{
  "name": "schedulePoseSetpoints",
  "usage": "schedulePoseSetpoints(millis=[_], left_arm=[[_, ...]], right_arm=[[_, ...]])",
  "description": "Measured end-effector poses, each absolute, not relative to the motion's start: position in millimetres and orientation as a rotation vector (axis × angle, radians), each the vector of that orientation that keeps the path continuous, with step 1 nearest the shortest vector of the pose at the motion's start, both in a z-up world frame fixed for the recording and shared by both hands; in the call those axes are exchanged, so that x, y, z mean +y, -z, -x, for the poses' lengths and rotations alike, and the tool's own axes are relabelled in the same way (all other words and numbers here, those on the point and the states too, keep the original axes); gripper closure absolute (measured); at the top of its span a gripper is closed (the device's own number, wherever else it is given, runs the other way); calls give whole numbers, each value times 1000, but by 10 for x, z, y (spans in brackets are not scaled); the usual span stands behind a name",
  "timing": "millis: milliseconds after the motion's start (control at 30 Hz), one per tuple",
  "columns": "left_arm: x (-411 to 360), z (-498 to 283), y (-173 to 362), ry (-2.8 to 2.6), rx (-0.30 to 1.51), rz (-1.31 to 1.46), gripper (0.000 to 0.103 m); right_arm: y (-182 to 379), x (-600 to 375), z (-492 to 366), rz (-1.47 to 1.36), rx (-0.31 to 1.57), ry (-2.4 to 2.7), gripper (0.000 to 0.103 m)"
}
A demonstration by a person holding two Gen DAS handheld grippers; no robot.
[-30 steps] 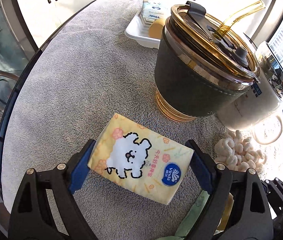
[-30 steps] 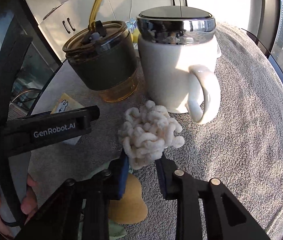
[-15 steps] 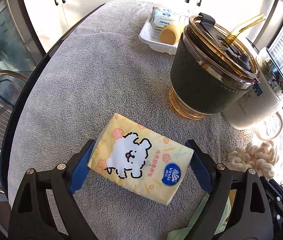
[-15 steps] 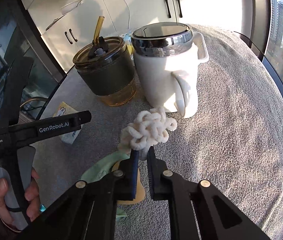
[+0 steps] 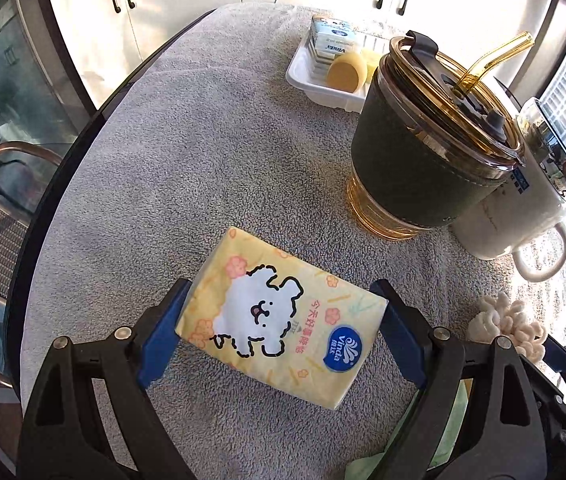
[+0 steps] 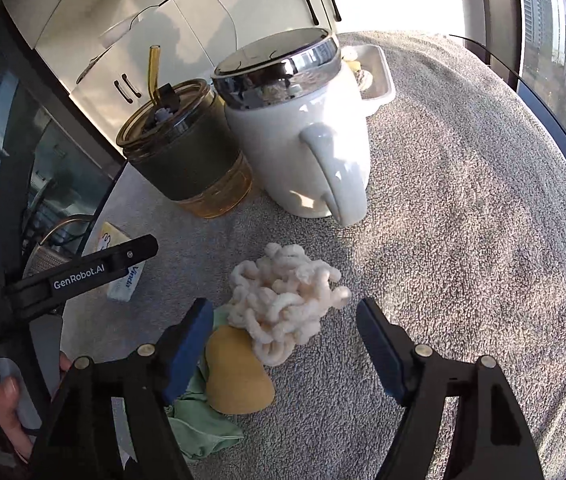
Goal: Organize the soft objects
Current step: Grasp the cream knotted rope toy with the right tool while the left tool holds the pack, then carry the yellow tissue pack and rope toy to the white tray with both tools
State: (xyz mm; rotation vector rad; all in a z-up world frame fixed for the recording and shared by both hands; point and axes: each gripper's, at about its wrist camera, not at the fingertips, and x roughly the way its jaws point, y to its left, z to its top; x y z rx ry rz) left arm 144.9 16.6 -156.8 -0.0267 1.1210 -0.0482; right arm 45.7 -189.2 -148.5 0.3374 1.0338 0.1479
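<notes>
Your left gripper [image 5: 281, 330] stands wide and clamps the yellow tissue pack [image 5: 283, 322] across its length: both blue pads [image 5: 159, 344] press against the pack's short ends. The pack, printed with a white fluffy dog and a blue Vinda logo, sits tilted between the fingers over the grey towel [image 5: 187, 152] that covers the table.

Your right gripper [image 6: 283, 344] has just been opening, and its jaws are now spread. The cream chenille scrunchie [image 6: 283, 298] lies on the towel between and just ahead of the fingertips; neither pad touches it. Its near loops rest on the yellow sponge [image 6: 239, 376], which sits beside the left-hand pad of that gripper, on top of a crumpled pale green cloth [image 6: 203, 428].

From the right wrist view, your left gripper shows as a black arm at the left, with your hand [image 6: 11, 412] around its grip, and the tissue pack peeks out behind it.

Beyond the scrunchie stands a white mug [image 6: 303, 148] with a chrome lid, its handle turned toward you. Just beside it is an amber tumbler [image 5: 427, 152] with a dark green sleeve and an amber straw. Farther back, a white tray [image 5: 323, 80] holds more Vinda tissue packs [image 5: 329, 38] standing on edge and another yellow sponge piece [image 5: 345, 74].
</notes>
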Motion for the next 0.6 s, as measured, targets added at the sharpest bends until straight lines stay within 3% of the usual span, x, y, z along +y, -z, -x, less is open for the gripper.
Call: schedulePoseSetpoints(millis=[100, 167, 233, 333, 600], left_arm=[[166, -1449, 1561, 48, 1121, 28, 15], [163, -1446, 1562, 49, 1122, 26, 15], [154, -1425, 1549, 49, 1119, 25, 15], [154, -1402, 1516, 47, 1109, 19, 15], [214, -1316, 1392, 38, 1074, 28, 15]], right_arm=[[1503, -1851, -580, -323, 1033, -115, 26], [1556, -1807, -656, -278, 1056, -84, 33], [1620, -1709, -629, -266, 1103, -106, 65], [1608, -1686, -582, -257, 1096, -119, 74], [1341, -1871, -335, -254, 1023, -90, 75]])
